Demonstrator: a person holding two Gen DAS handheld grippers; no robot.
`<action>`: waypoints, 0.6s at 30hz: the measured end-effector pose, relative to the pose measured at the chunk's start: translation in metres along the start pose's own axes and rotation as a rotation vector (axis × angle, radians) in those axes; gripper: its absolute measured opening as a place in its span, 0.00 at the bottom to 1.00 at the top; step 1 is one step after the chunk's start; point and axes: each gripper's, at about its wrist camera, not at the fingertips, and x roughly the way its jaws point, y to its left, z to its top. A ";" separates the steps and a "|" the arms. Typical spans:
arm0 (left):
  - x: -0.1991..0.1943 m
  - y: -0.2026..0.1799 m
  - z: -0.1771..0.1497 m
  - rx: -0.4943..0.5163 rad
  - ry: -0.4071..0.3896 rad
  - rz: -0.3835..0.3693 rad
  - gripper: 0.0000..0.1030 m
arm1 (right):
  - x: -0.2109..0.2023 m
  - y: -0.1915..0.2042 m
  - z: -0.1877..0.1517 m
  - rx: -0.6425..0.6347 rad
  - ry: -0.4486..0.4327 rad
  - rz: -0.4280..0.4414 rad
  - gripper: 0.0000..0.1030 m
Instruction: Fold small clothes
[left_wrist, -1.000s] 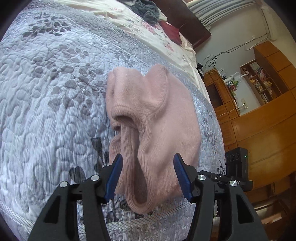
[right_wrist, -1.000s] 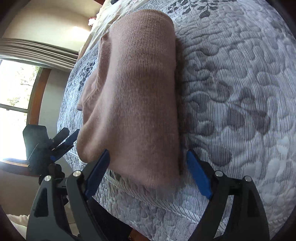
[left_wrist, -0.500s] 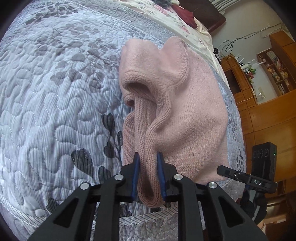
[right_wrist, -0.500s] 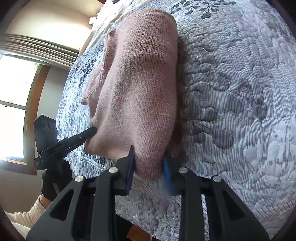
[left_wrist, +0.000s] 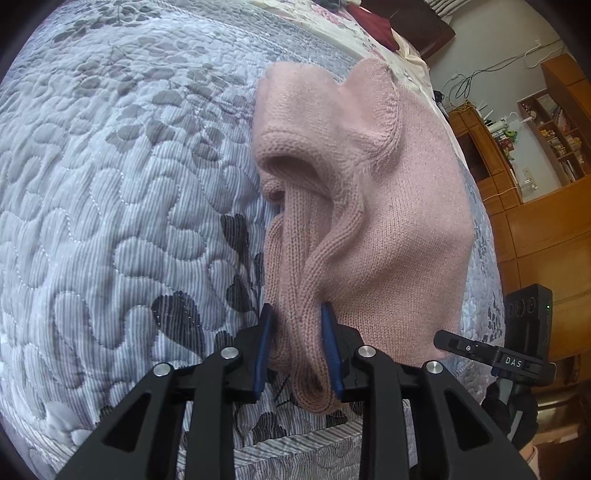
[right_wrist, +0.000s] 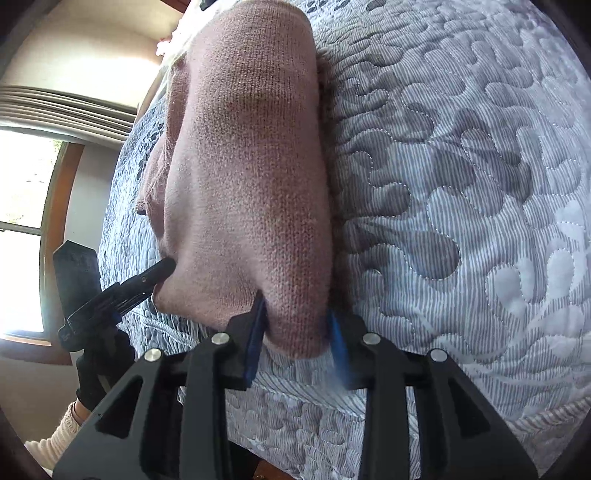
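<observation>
A small pink knit sweater (left_wrist: 388, 221) lies folded lengthwise on a grey leaf-patterned quilt (left_wrist: 110, 203). My left gripper (left_wrist: 297, 332) is shut on the sweater's near edge, where a ribbed fold bunches between the blue pads. In the right wrist view the same sweater (right_wrist: 251, 166) stretches away, and my right gripper (right_wrist: 297, 325) is shut on its other near corner. The near corners look slightly raised off the quilt. The left gripper (right_wrist: 122, 291) also shows at the sweater's left corner in the right wrist view. The right gripper (left_wrist: 491, 354) appears at the right in the left wrist view.
The quilt (right_wrist: 461, 184) covers a bed whose near edge runs just under both grippers. A floral sheet and dark headboard (left_wrist: 406, 22) lie beyond. Wooden cabinets and shelves (left_wrist: 535, 147) stand to the right, a window (right_wrist: 22, 221) to the left.
Both grippers went from open around the sweater's near edge to shut on it. They have since drawn in closer, and the gripped edge bunches a little higher.
</observation>
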 end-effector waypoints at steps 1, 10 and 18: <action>-0.008 -0.003 -0.002 0.005 -0.010 0.014 0.32 | -0.004 0.005 -0.002 -0.008 -0.011 -0.019 0.35; -0.075 -0.024 -0.037 0.046 -0.089 0.141 0.46 | -0.048 0.044 -0.040 -0.124 -0.086 -0.282 0.71; -0.110 -0.047 -0.074 0.060 -0.123 0.229 0.60 | -0.068 0.070 -0.087 -0.159 -0.119 -0.437 0.84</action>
